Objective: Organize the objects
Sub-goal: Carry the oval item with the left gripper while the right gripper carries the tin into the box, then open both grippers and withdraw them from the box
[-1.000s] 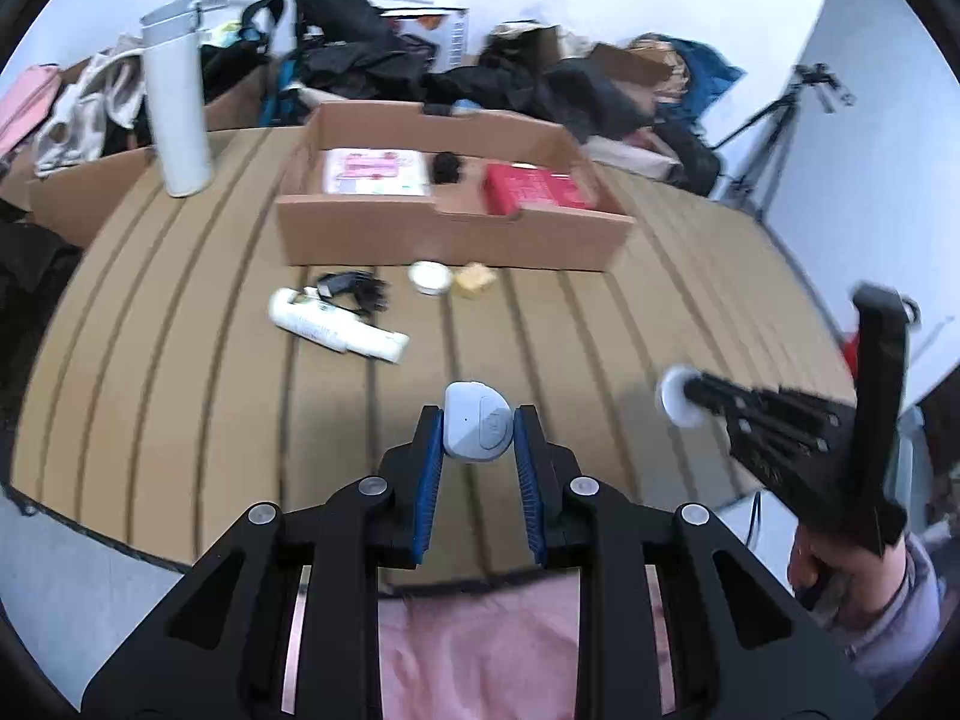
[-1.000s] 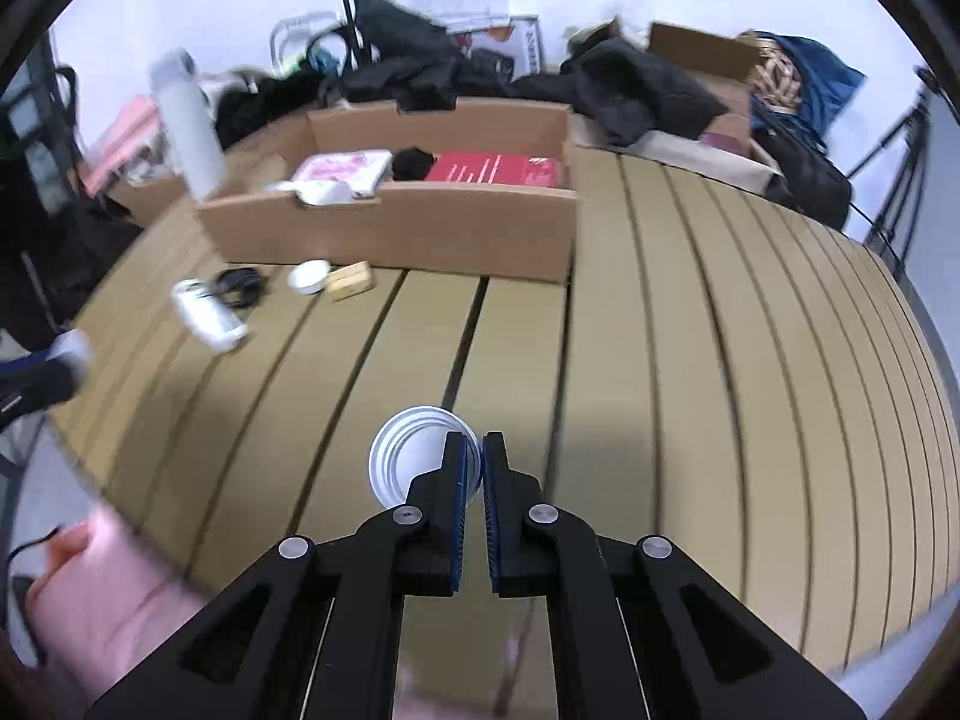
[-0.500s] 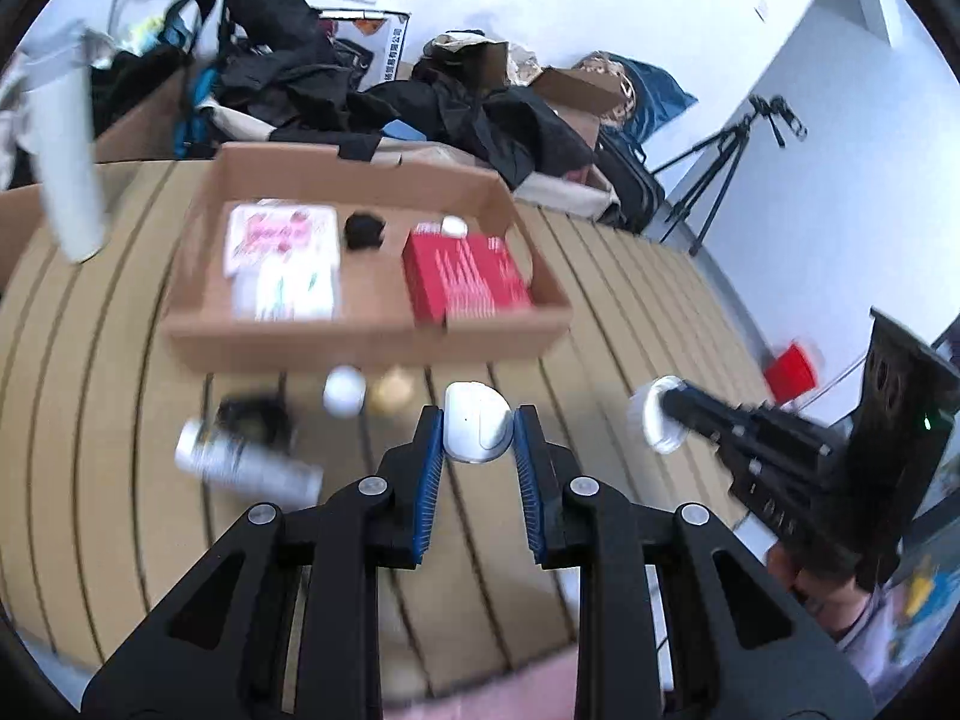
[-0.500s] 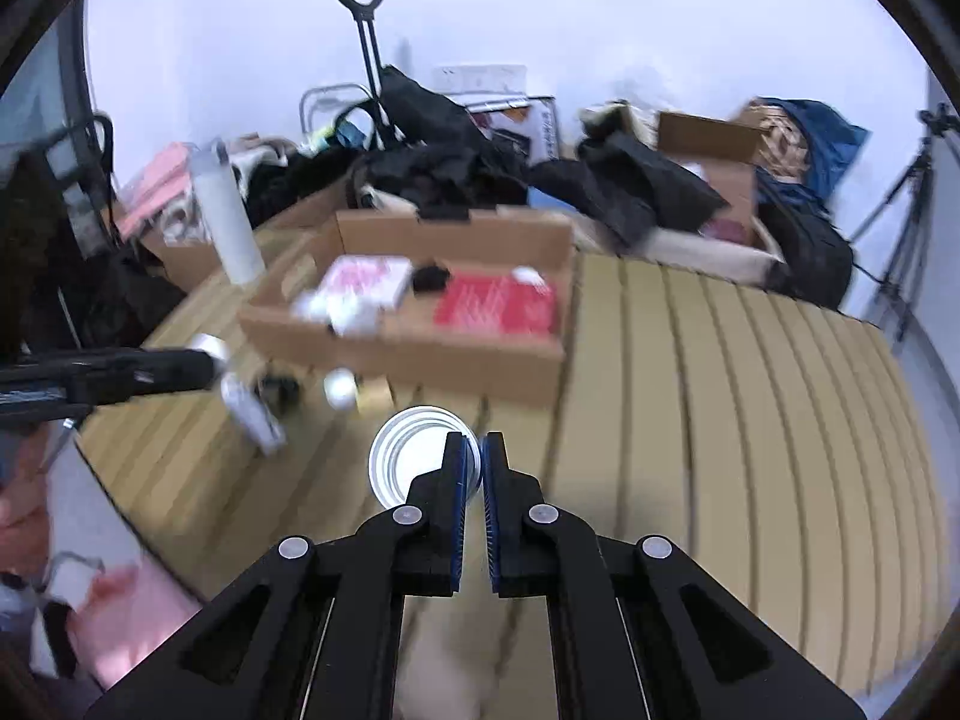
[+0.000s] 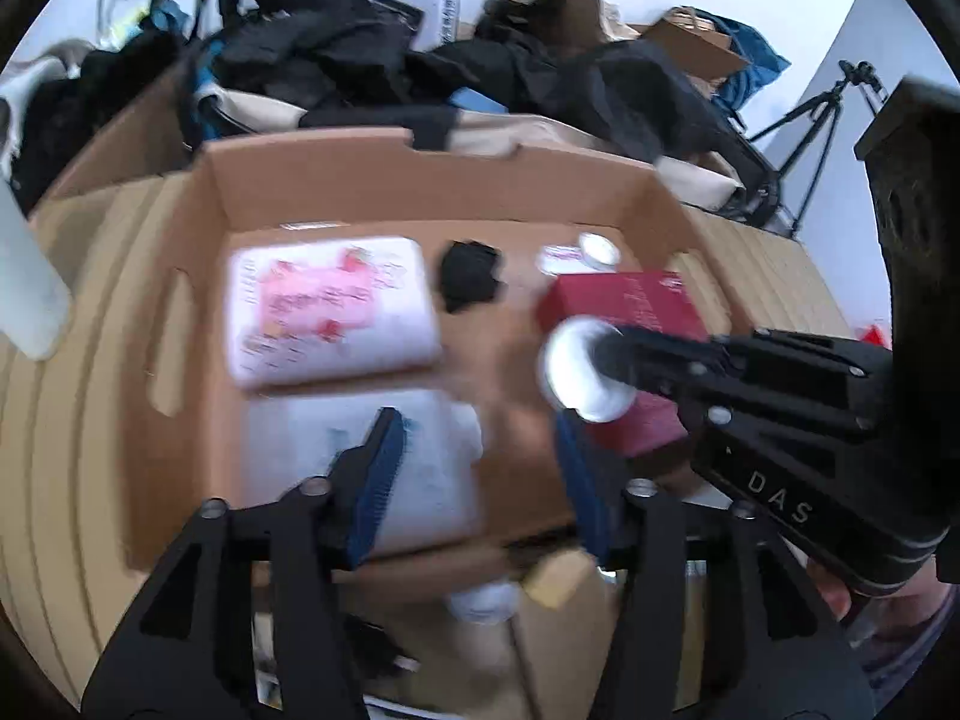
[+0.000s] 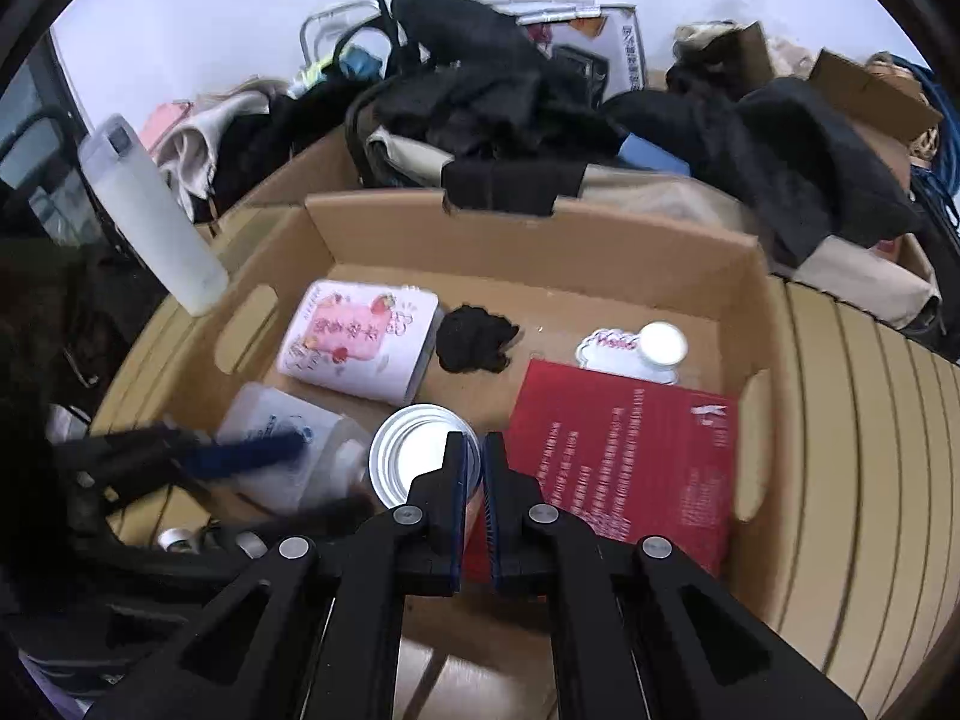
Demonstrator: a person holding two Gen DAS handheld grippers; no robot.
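The left tongs (image 5: 480, 468) hang over the near side of an open cardboard box (image 5: 420, 174) on the slatted table (image 6: 870, 420), their blue pads standing apart with nothing between them, having just been opening. The small white device they carried a moment ago is no longer in their grip, and blur keeps it from being picked out below. The right tongs (image 6: 474, 468) reach in beside them, pinched together on the rim of a round silver tin lid (image 6: 414, 456), which hovers above the box floor between a clear plastic bottle (image 6: 282, 444) lying at the near left corner and a red box (image 6: 624, 456) along the right wall. Farther in lie a pink-and-white packet (image 6: 360, 339) by the left wall, a crumpled black item (image 6: 474, 339) at the middle, and a small white jar (image 6: 663, 345) toward the far right corner. A white flask (image 6: 150, 210) stands on the table outside the box's left wall. Dark clothing and bags (image 6: 492, 96) are heaped beyond the far wall.
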